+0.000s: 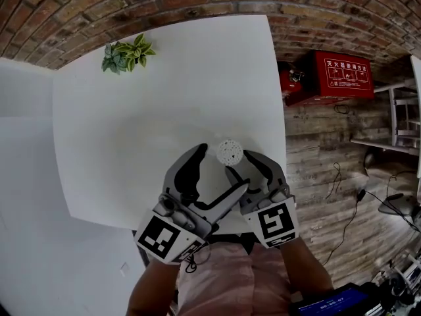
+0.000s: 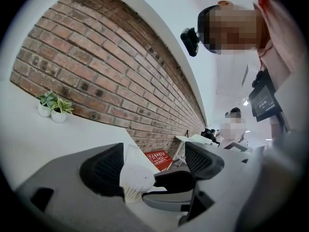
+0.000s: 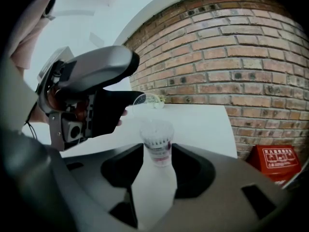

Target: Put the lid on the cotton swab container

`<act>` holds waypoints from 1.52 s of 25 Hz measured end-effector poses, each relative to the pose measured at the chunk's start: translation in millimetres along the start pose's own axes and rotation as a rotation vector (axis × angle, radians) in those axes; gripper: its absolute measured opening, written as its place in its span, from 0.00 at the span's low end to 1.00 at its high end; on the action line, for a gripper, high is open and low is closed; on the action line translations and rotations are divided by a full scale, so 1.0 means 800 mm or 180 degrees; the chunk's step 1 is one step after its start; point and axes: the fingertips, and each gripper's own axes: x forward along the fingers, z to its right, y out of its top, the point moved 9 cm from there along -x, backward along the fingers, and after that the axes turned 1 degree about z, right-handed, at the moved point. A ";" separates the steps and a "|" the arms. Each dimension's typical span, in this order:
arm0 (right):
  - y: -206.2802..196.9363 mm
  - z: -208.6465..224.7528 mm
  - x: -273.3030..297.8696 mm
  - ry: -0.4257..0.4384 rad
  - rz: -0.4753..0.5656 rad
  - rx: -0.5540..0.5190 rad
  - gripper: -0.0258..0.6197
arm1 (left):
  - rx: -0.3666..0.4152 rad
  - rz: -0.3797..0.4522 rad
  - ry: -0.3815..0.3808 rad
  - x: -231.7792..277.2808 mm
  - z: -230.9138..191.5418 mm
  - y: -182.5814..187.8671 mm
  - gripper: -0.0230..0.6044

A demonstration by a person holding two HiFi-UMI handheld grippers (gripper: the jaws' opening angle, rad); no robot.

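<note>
The cotton swab container (image 1: pixel 229 152), a small clear tub with no lid and full of white swabs, stands on the white table (image 1: pixel 131 130). It sits between the jaws of my right gripper (image 3: pixel 158 151). The pads lie close along the container (image 3: pixel 157 139) walls, and no pressing shows. My left gripper (image 1: pixel 214 176) comes in from the left, jaws set wide, pointing at the container (image 2: pixel 136 178). The clear lid (image 3: pixel 139 98) shows only as a thin rim sticking out past that gripper's jaw tip, held in the air above and left of the tub.
A small potted plant (image 1: pixel 126 54) stands at the table's far left corner, against the brick wall. A red fire-equipment box (image 1: pixel 342 74) sits on the wooden floor past the table's right edge. People sit at desks far off in the left gripper view.
</note>
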 end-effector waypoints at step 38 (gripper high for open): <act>-0.021 0.053 -0.073 -0.0689 0.0128 0.0279 0.23 | 0.0225 -0.0324 -0.0168 0.010 0.027 -0.033 0.68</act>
